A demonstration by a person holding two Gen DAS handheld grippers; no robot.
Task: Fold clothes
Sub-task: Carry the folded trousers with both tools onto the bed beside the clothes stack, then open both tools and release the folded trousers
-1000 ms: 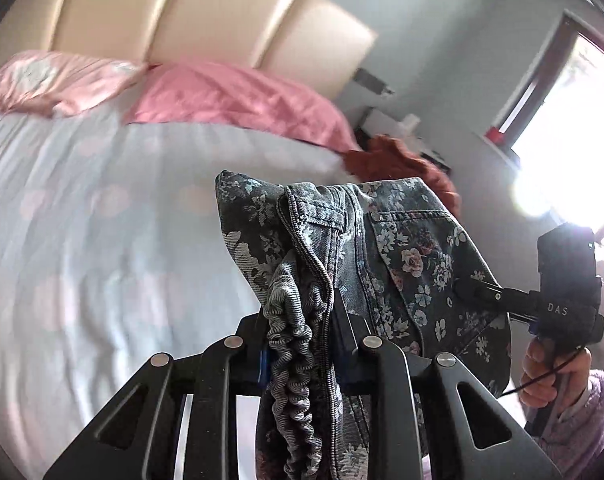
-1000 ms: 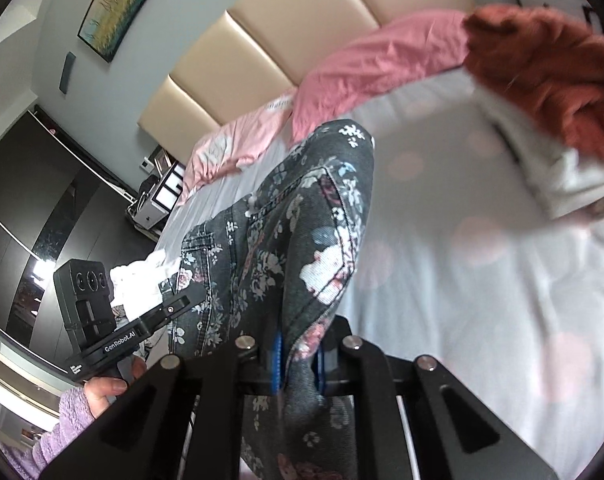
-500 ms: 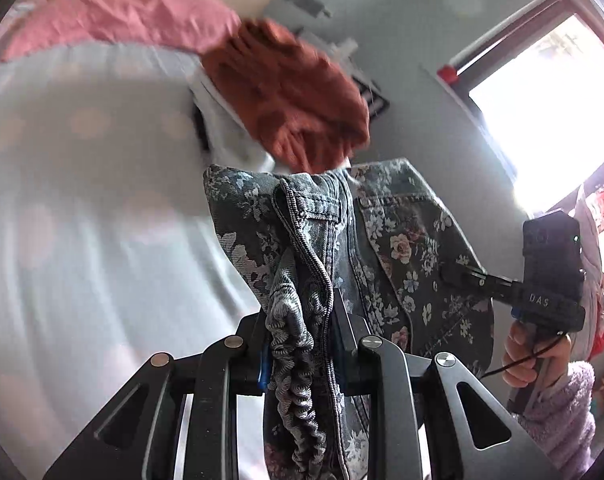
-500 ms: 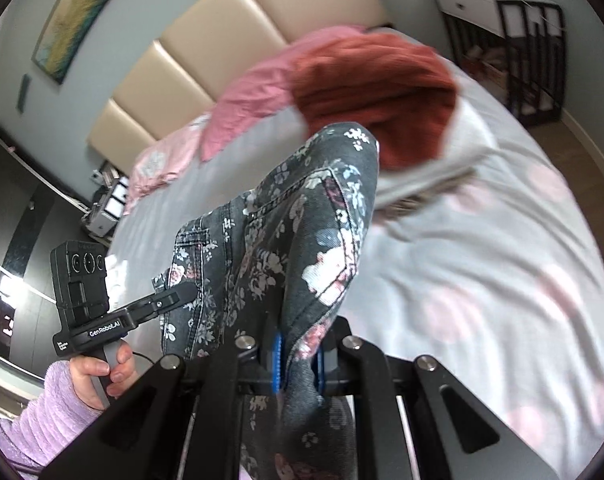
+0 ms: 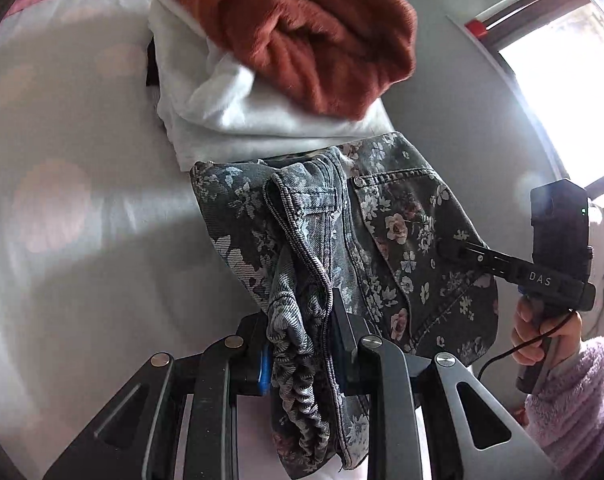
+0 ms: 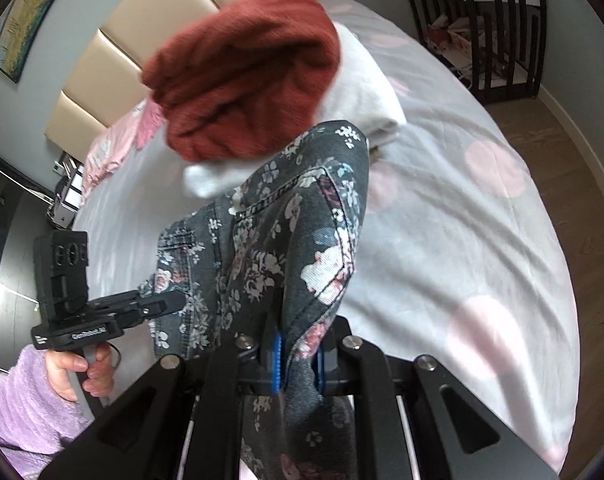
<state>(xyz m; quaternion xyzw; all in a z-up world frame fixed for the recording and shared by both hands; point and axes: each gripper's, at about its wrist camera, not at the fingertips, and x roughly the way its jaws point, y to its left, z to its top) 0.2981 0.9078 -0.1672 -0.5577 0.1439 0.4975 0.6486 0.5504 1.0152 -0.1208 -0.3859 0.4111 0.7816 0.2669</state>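
The left gripper (image 5: 298, 344) pinches the bunched elastic waistband of the floral jeans (image 5: 401, 240), its fingers (image 5: 341, 320) pressed into the cloth on both sides. The right gripper (image 6: 298, 360) nips another fold of the same jeans (image 6: 302, 240) between its blue pads (image 6: 277, 360), closed tight on the fabric. The jeans hang folded between the two grippers, held above the bed (image 5: 82, 220), just short of the pile of clothes.

In the left wrist view the rust sweater (image 5: 309, 28) sits at 12 o'clock on top of a folded white garment (image 5: 230, 112), with a dark edge showing under it at 10 o'clock. The right hand (image 5: 541, 332), in a fluffy lilac sleeve (image 5: 573, 408), grips its black handle at 4 o'clock. A bright window (image 5: 561, 80) fills 2 o'clock.

In the right wrist view the bedsheet (image 6: 461, 220) is pale grey with large faint pink dots, and runs from centre out to 4 o'clock. The sweater (image 6: 246, 76) and white garment (image 6: 365, 92) lie at 12 o'clock. A cream padded headboard (image 6: 114, 64) and pink pillows (image 6: 114, 144) sit at 10 o'clock, with a framed picture (image 6: 30, 20) on the grey wall above. A dark slatted stand (image 6: 497, 28) is at 1 o'clock, on a wood floor (image 6: 573, 184). The left hand (image 6: 78, 372) is at 8 o'clock.
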